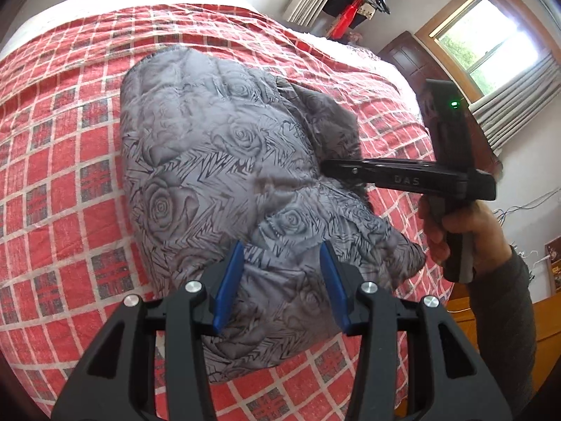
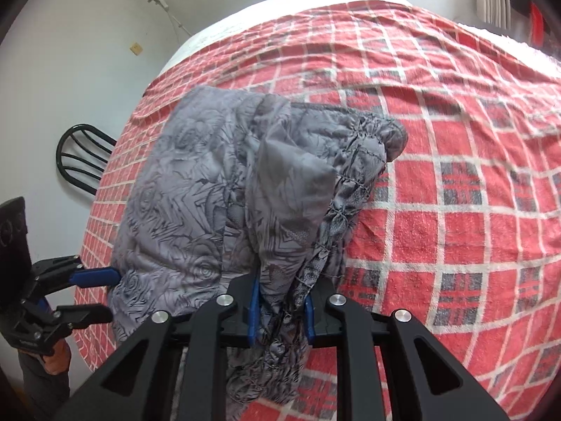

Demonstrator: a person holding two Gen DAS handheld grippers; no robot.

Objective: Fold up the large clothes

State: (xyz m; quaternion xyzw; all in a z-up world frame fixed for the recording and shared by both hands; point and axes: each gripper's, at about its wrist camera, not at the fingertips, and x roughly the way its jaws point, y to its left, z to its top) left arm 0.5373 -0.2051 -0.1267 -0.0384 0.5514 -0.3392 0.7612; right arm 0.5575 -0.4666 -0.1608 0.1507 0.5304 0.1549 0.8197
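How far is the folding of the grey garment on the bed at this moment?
Done: the grey rose-print garment already lies as a compact bundle on the red checked bedspread. In hand: the right gripper is shut on a bunched edge of it, while the left gripper is open over the near end, gripping nothing. Left: the loose, crumpled right side is not yet laid flat.
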